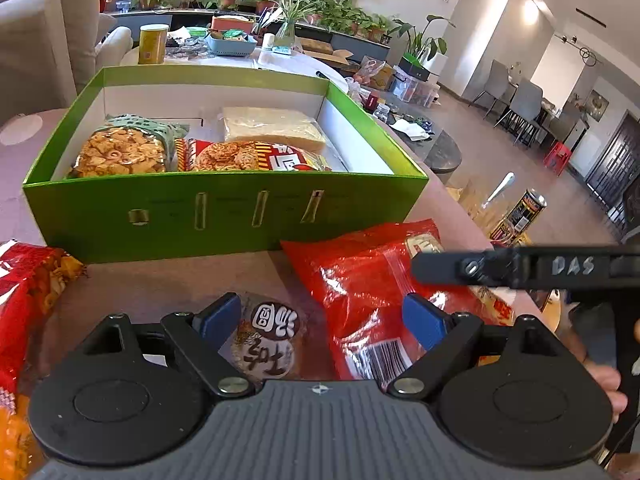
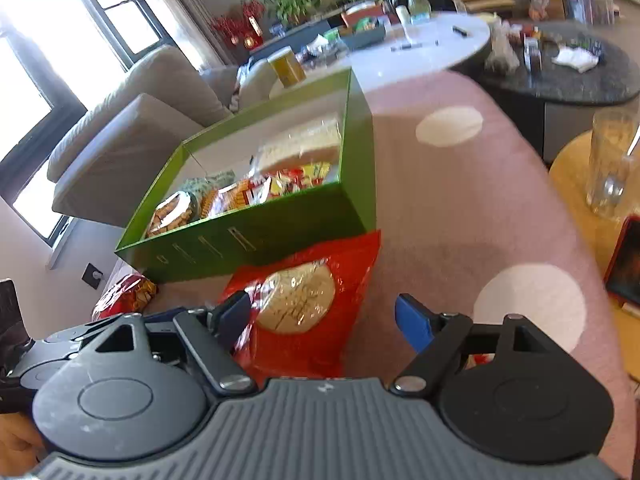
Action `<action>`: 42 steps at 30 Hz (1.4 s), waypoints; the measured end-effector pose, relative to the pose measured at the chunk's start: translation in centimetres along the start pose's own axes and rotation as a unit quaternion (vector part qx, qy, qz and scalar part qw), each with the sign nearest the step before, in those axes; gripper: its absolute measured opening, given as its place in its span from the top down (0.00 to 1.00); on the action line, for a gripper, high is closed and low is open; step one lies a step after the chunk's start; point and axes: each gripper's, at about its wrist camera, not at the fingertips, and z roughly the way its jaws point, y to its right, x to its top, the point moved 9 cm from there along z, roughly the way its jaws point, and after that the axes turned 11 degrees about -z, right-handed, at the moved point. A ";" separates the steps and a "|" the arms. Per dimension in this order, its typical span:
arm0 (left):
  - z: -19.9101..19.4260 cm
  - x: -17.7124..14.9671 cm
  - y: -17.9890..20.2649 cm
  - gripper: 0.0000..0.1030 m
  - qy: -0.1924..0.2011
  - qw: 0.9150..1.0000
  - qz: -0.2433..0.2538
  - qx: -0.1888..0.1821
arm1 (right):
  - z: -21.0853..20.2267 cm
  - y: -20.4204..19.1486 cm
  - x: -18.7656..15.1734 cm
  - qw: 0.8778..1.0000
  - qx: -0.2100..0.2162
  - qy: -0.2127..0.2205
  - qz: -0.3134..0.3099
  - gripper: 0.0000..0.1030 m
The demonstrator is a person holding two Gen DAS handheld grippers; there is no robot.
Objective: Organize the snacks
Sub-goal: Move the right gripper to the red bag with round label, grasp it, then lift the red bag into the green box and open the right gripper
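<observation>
Both grippers were open: left gripper (image 1: 320,320) straddled a round snack (image 1: 267,338), right gripper (image 2: 322,320) over the red bag (image 2: 304,304), green box (image 1: 224,216) above

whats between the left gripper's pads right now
A small round packaged cake lies on the table between the open left gripper pads, untouched; the red snack bag overlaps the right side. Left wrist view.

Your box (image 1: 224,216) sits on the table (image 1: 168,280), three snack packs inside it. Before its front wall lies a large bag (image 1: 372,280); left of that a small round pack (image 1: 268,336), and another bag (image 1: 28,288) at the left edge.
</observation>
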 end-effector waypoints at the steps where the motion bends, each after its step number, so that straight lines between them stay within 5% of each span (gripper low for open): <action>1: 0.3 0.1 0.1 0.16 -0.002 1.000 -0.001 -0.003 | 0.3 0.0 -0.1 1.000 0.000 -0.005 -0.001 0.34; 15: 1.9 -0.1 1.8 0.13 -0.025 0.999 0.019 -0.003 | 0.9 1.2 -0.4 0.999 0.023 -0.023 0.033 0.37; 23: 1.6 -0.8 2.5 0.21 -0.028 0.999 0.034 -0.011 | 0.8 1.1 -0.6 0.999 0.023 -0.018 0.025 0.37; 26: 1.4 -1.5 3.6 0.25 -0.034 0.998 0.038 -0.026 | 0.5 -0.5 -0.9 0.997 0.069 -0.019 0.018 0.40; 33: -0.7 -1.5 4.8 0.25 -0.017 0.998 0.041 -0.038 | -1.1 -1.8 -0.8 0.998 0.060 -0.010 0.007 0.46; 42: -4.6 1.6 6.9 0.25 0.056 0.995 0.067 -0.050 | -4.4 -4.0 2.3 0.997 0.060 0.056 -0.013 0.46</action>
